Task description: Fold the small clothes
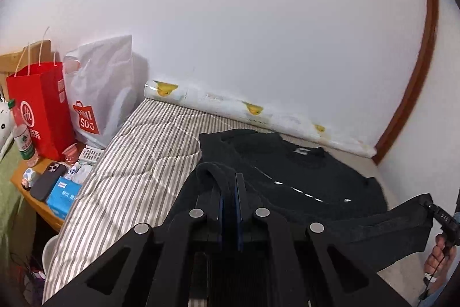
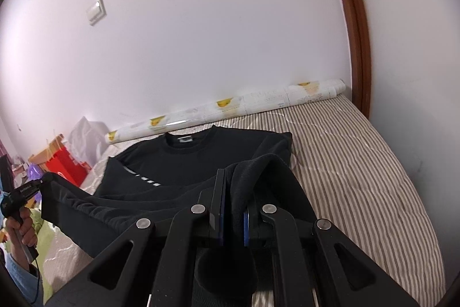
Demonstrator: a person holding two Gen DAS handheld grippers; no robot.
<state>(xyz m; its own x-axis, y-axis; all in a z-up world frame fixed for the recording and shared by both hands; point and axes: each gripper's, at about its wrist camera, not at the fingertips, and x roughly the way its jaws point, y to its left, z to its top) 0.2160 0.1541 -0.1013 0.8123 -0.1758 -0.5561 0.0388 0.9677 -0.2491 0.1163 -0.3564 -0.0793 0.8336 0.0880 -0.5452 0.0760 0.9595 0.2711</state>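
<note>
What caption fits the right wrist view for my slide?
Right gripper pinching the hem of a black knit sweater, lifted over a striped quilted mattress.

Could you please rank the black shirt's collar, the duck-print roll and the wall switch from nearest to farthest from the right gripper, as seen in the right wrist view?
1. Collar of the black shirt: just ahead, slightly left.
2. Duck-print roll: behind the collar, along the wall's base.
3. Wall switch: high on the wall, upper left.

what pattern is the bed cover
Grey and white stripes on the bed cover, clearest in the right wrist view.
</note>
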